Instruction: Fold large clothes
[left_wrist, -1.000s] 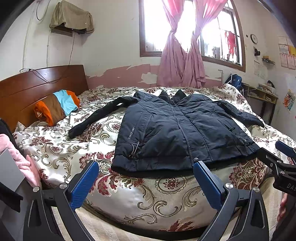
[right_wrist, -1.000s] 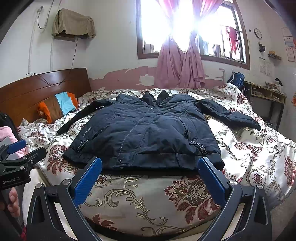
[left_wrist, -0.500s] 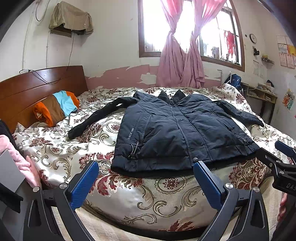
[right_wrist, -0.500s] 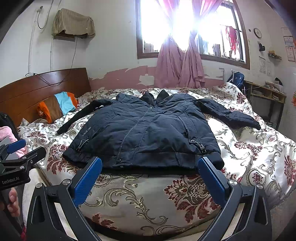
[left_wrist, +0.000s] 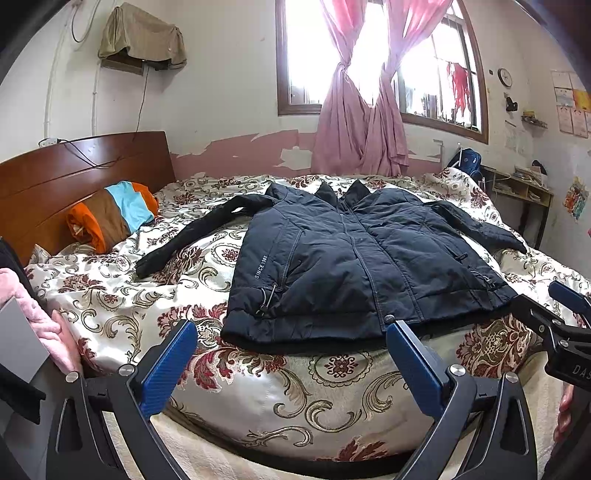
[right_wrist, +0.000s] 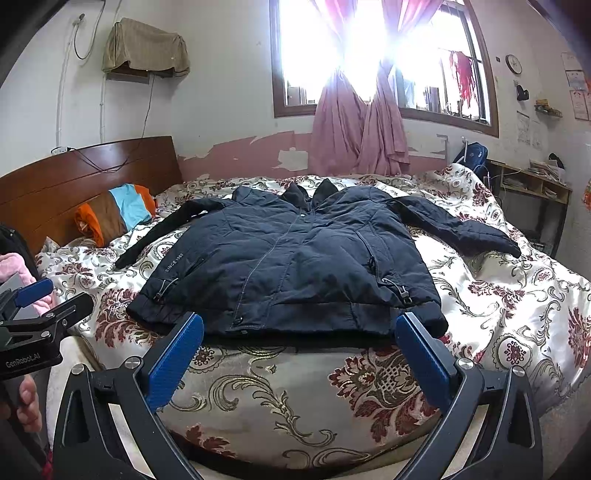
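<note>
Jacket (left_wrist: 354, 258) lying flat at frame centre on bedspread (left_wrist: 110, 295) | left gripper (left_wrist: 291, 354) and right gripper (right_wrist: 299, 347) hovering spread wide, empty | advice: be pinching a sleeve cuff, folding inward.

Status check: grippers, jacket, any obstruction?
Left gripper open, right gripper open, both empty. Dark jacket flat on bedspread, sleeves spread. Nothing on it.

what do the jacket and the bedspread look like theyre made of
Jacket: likely matte, padded synthetic shell; stitched seams and soft puffy wrinkles. Bedspread: probably satin-like woven fabric; it shows a glossy sheen under its printed floral scrolls.
</note>
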